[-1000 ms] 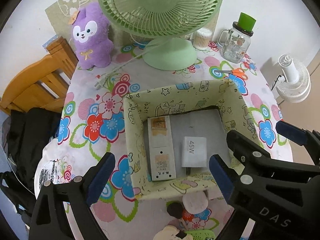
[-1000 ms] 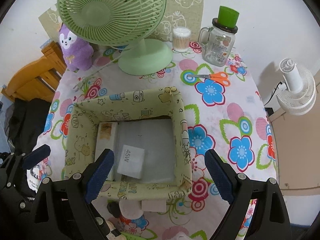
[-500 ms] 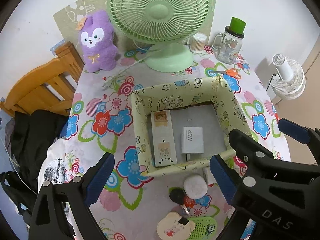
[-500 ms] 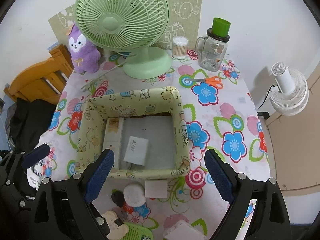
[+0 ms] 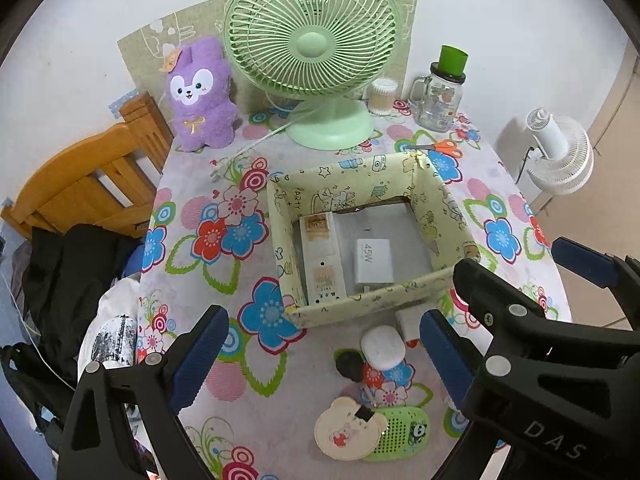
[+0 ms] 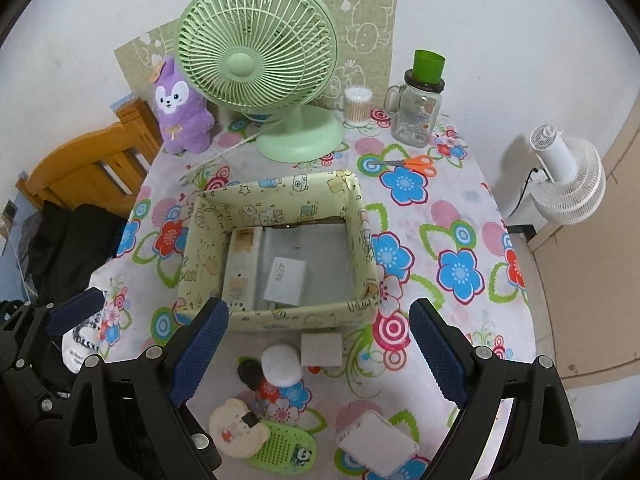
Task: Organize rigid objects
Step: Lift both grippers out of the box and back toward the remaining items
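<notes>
We find the box [image 6: 280, 200] at the table's [image 6: 472, 320] centre, holding a charger [image 6: 286, 280] right of a long strip [image 6: 240, 272]. The fan [image 6: 256, 64] stands at the far edge, the plush toy [image 6: 180, 112] at the far left corner, the jar [image 6: 418, 112] at the far right corner.

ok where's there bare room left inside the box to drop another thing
The right half of the box floor is bare, between the 45W charger and the right wall. The left side is crowded: a long white strip lies along the left wall, the charger beside it.
</notes>
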The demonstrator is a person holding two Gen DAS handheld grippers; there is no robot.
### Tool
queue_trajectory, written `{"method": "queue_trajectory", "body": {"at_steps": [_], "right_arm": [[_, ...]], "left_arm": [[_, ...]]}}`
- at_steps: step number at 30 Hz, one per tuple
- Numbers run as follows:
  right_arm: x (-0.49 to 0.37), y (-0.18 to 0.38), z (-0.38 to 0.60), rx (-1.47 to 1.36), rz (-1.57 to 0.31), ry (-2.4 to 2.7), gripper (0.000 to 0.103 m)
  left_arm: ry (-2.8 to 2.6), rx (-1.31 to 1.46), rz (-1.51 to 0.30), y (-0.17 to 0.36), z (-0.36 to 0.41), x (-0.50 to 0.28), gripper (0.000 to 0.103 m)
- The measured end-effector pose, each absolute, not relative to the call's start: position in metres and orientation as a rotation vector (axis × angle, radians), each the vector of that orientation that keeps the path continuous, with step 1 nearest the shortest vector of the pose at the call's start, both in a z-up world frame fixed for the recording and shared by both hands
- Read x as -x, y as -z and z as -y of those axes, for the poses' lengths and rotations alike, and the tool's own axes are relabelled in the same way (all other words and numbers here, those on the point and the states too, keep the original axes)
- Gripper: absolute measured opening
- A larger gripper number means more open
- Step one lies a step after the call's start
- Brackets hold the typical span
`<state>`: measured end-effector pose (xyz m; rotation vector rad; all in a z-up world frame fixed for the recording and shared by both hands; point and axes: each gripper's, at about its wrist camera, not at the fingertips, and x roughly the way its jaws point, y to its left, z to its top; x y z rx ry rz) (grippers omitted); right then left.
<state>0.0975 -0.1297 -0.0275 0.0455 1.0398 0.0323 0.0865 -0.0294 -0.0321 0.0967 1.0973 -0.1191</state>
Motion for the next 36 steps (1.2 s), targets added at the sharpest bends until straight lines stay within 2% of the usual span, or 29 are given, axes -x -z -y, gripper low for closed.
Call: {"method": "queue_trajectory", "body": {"at_steps": [15,36], "right_arm": [[-0.059,0.020,0.117,-0.036,-0.987,-0.019,0.094],[-0.028,0.046,0.128,-0.035,-0.979,-0.015,0.094]], "left_arm": [[0.168,-0.104,-1.091,0.029,0.019,-0.057,0.098],[0.209,-0.095,-1.144,0.068,0.021,-0.040,0.098]]}}
